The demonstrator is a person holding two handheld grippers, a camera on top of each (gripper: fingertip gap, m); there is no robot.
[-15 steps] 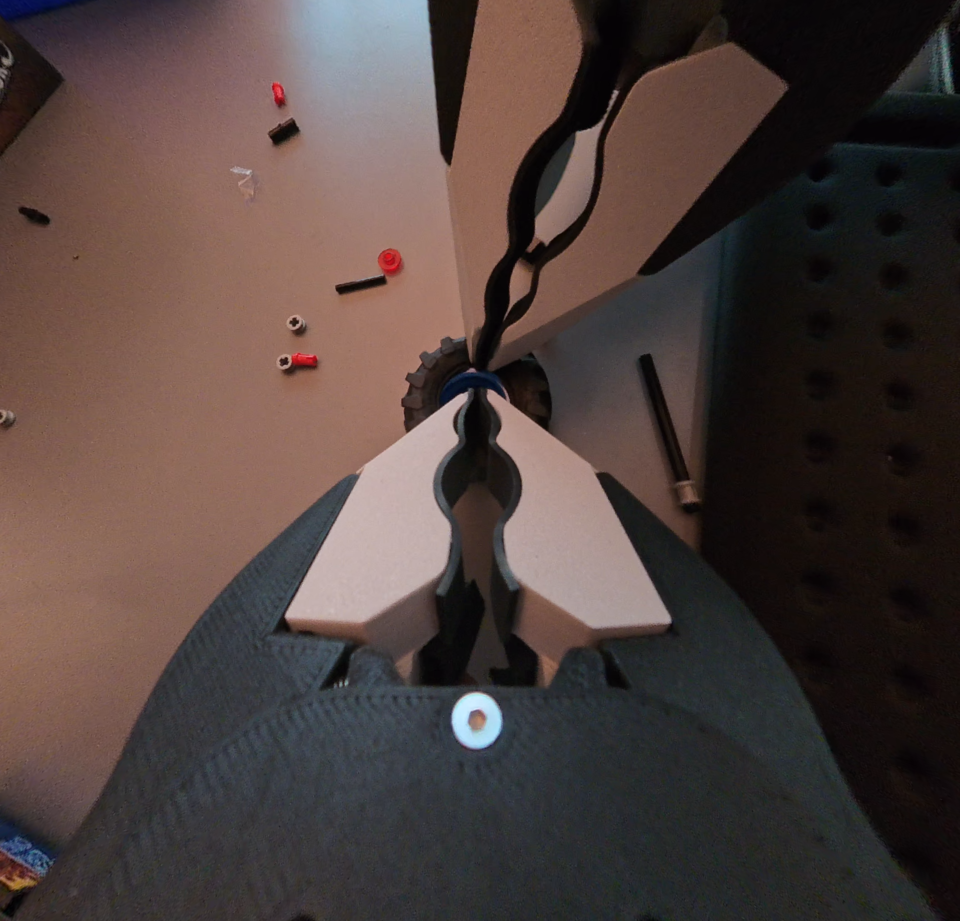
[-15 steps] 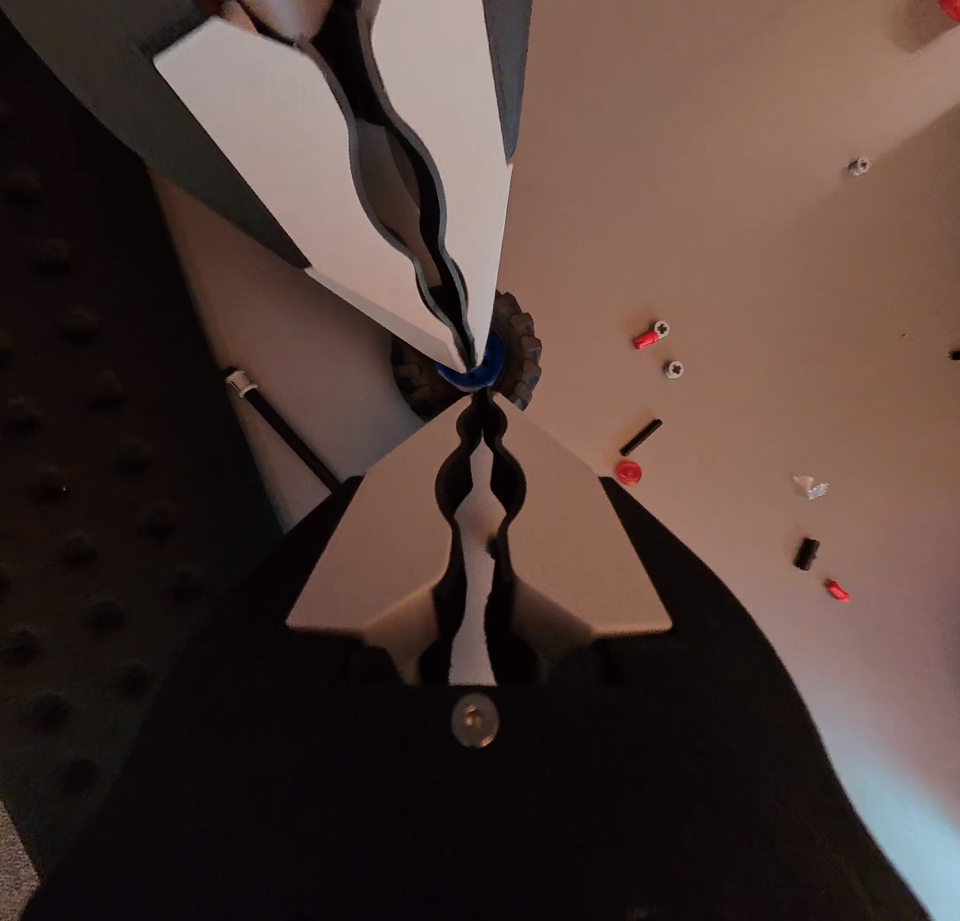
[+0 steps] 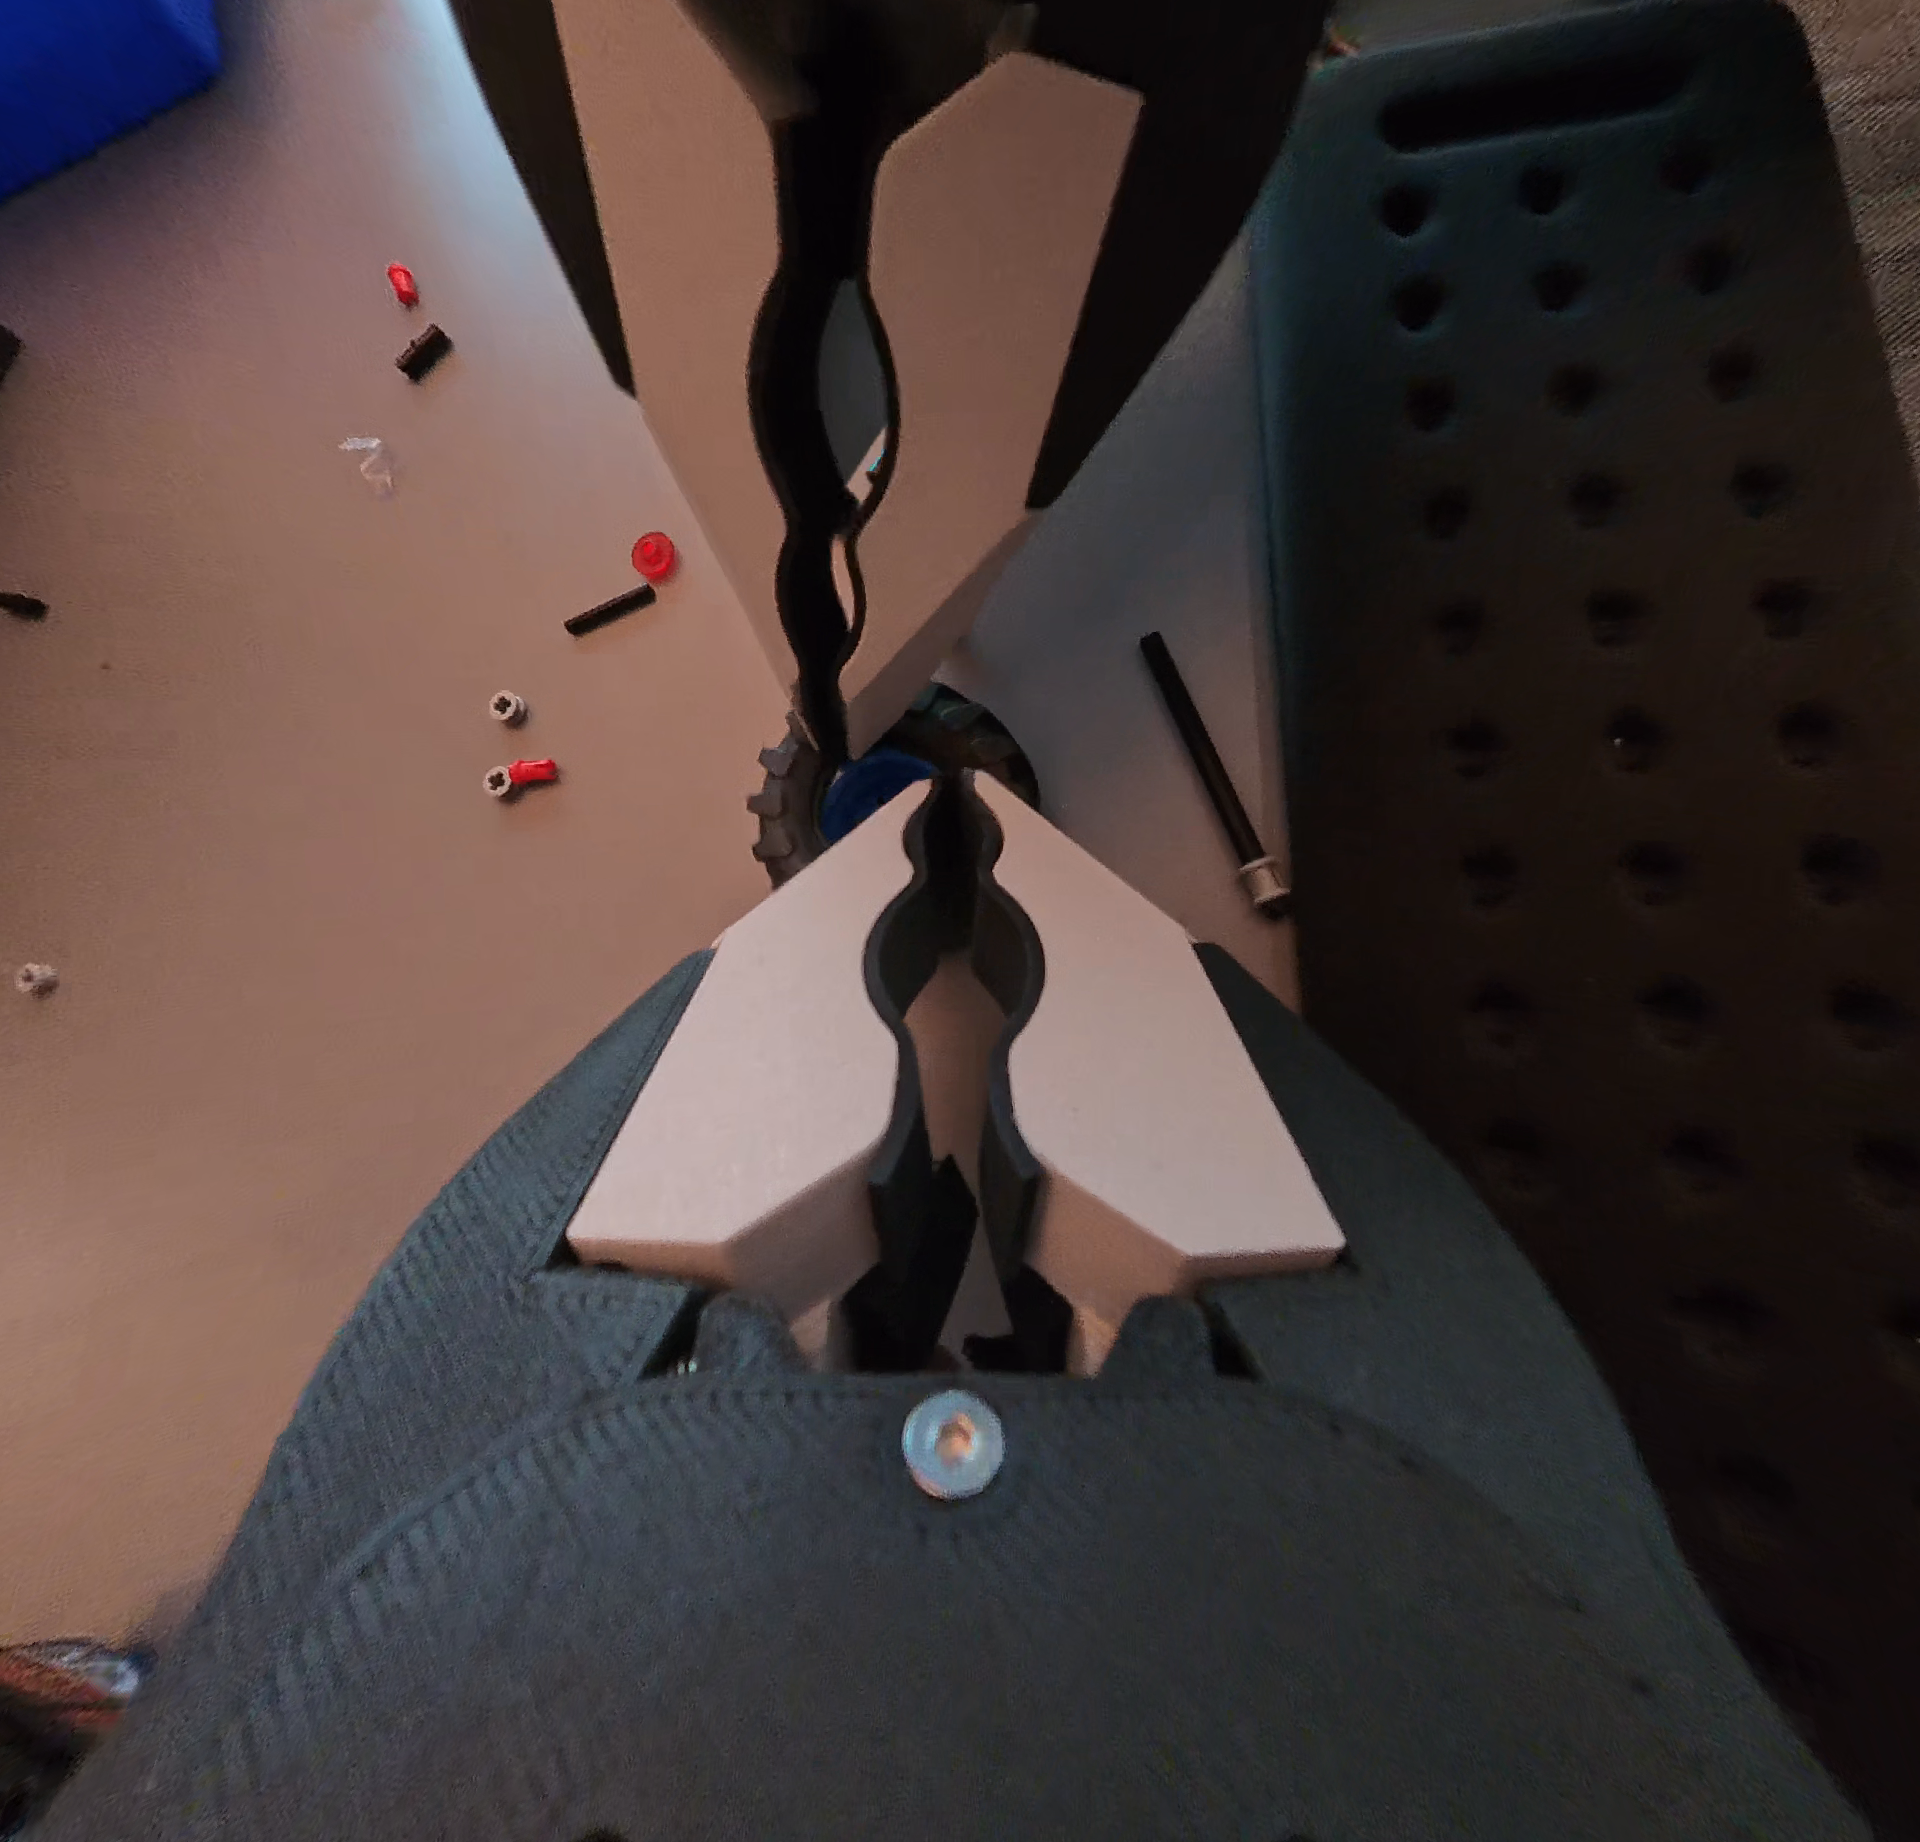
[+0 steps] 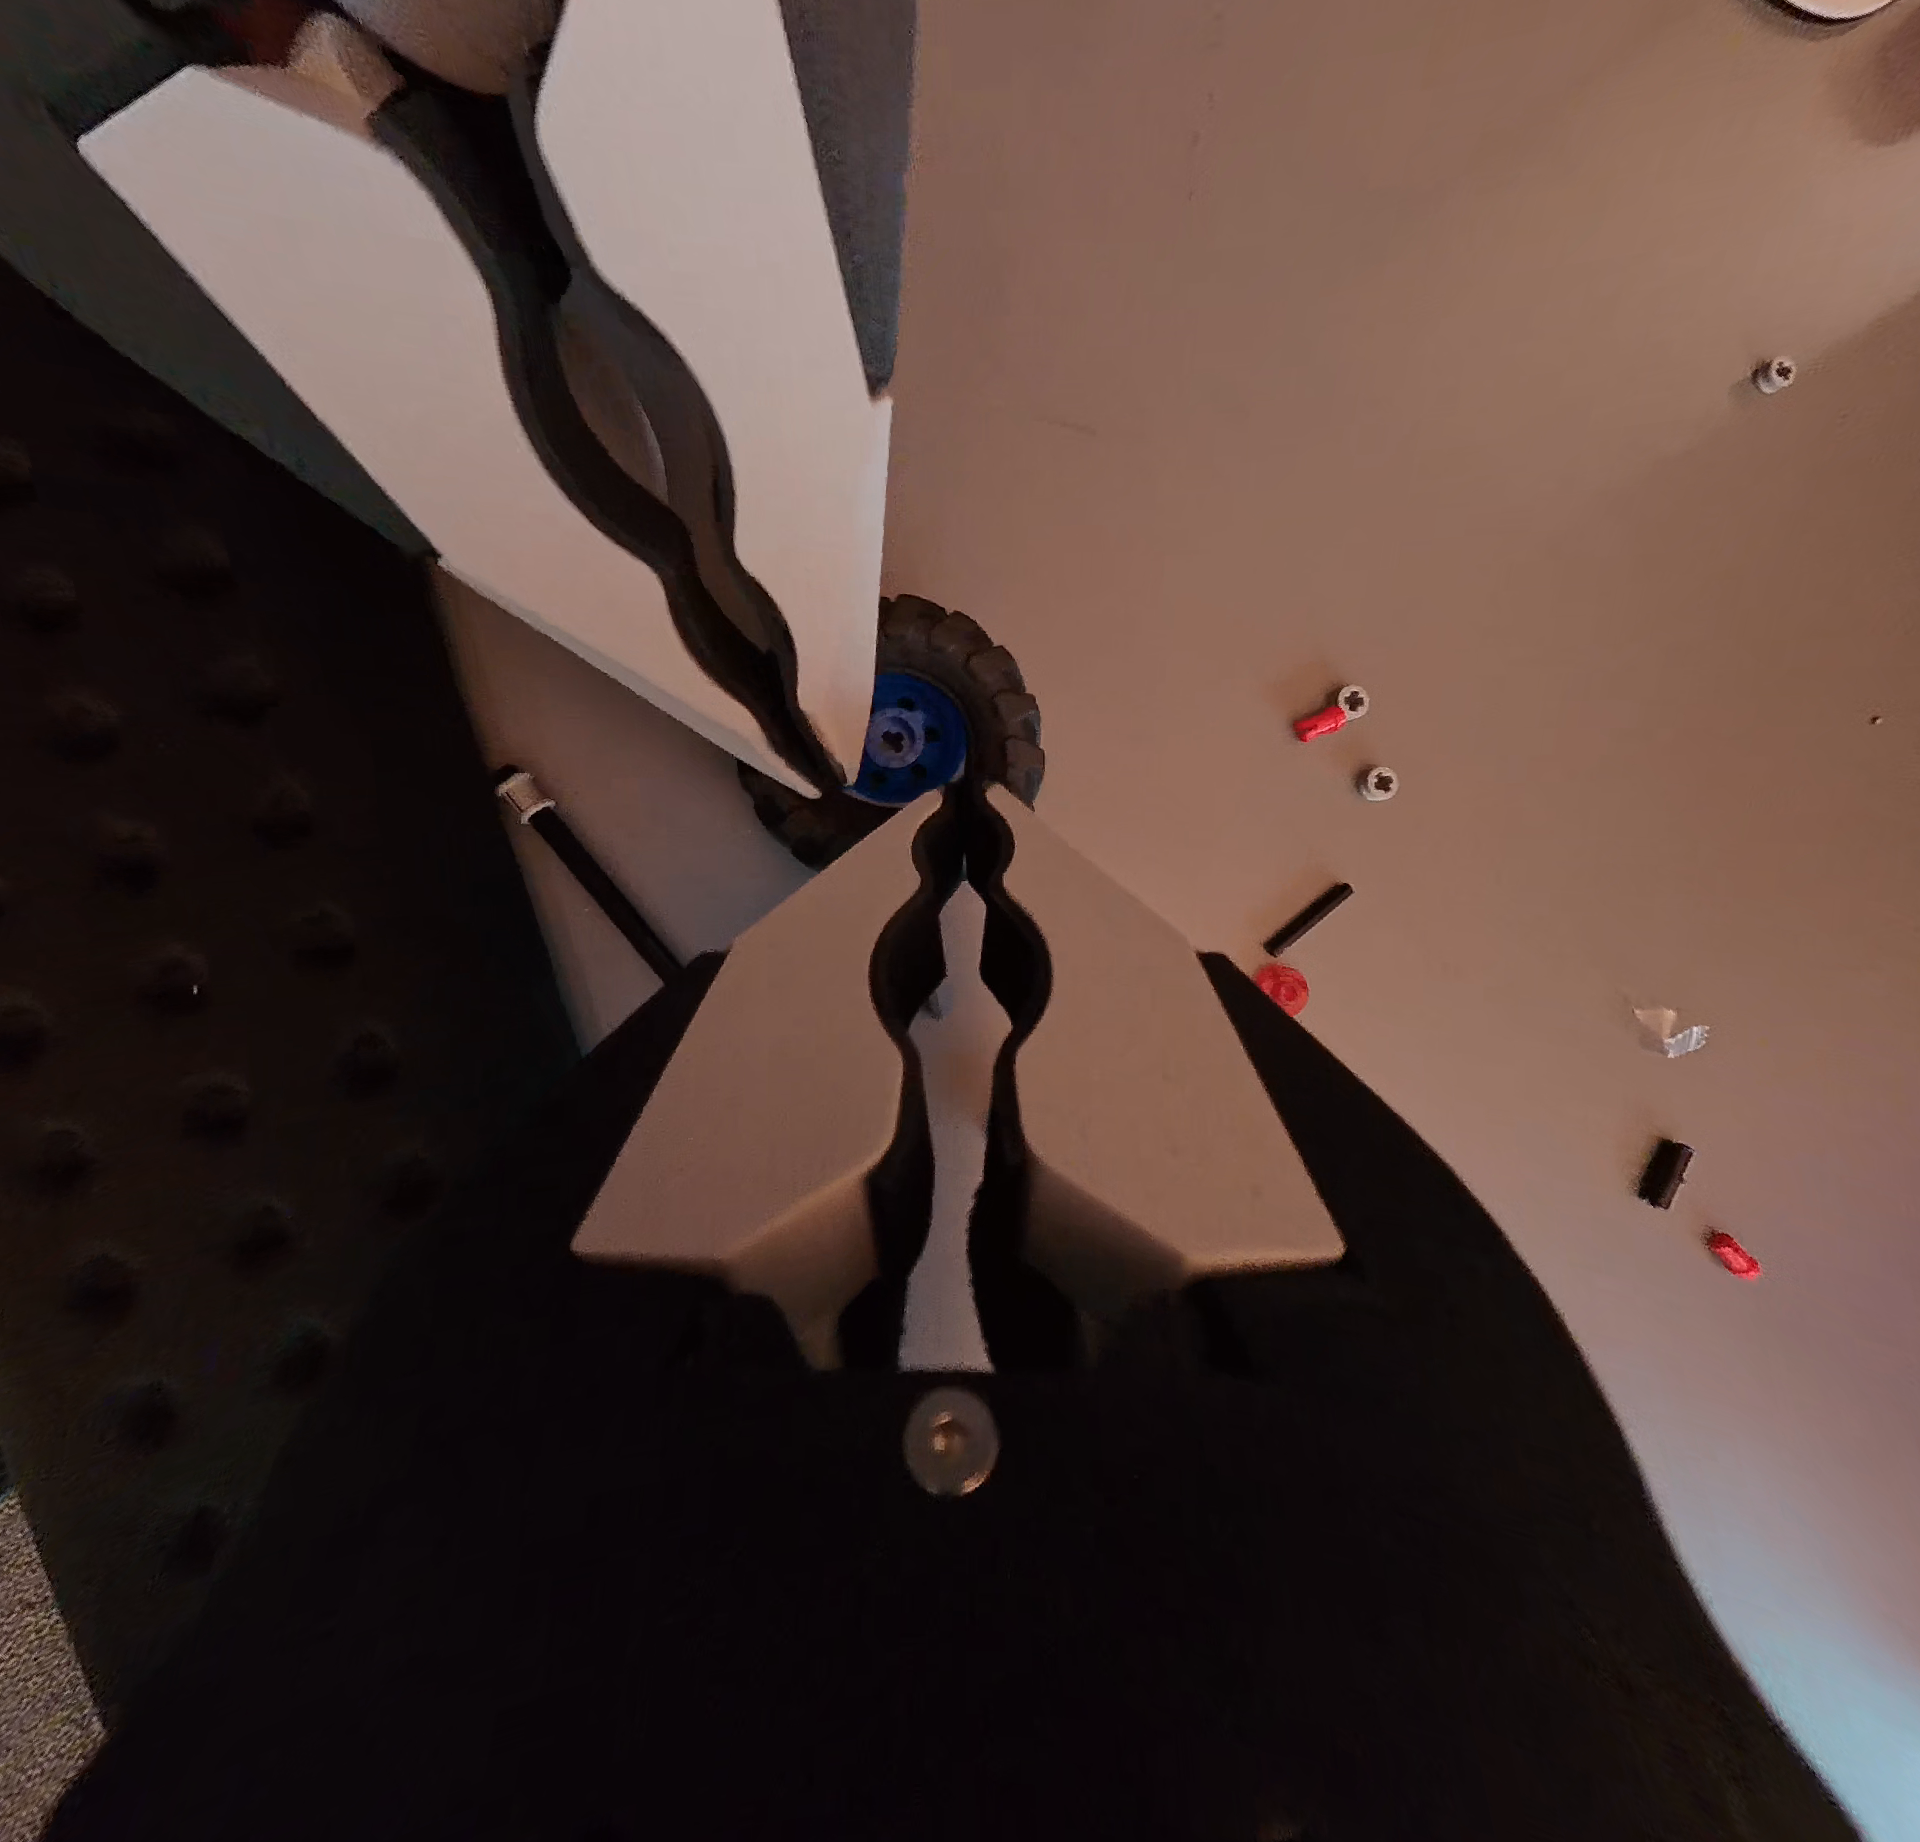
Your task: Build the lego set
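A small wheel with a black knobbly tyre (image 3: 777, 805) and a blue rim (image 3: 864, 793) is held between the two grippers above the pale table. My left gripper (image 3: 951, 790) is shut, with its tips at the wheel's edge. My right gripper (image 3: 831, 743) comes in from the top of the left wrist view, shut at the opposite edge. In the right wrist view the blue rim (image 4: 914, 738) faces the camera inside the tyre (image 4: 1003, 696). My right gripper (image 4: 961, 805) pinches its lower edge and the left gripper (image 4: 831, 769) pinches its left edge.
A long black axle (image 3: 1205, 764) with a grey end lies beside a dark perforated panel (image 3: 1610, 649). Loose parts lie on the table: a red round stud (image 3: 652, 556), a short black axle (image 3: 610, 610), a red pin (image 3: 535, 772), grey bushes (image 3: 507, 706), a black piece (image 3: 423, 353). A blue box (image 3: 83, 47) stands far left. Both grippers' tips are close together, under 4 cm apart.
Both grippers stay shut at the wheel. The wheel has turned so more of the blue rim's face shows in the right wrist view, and the grippers have tilted slightly against each other.
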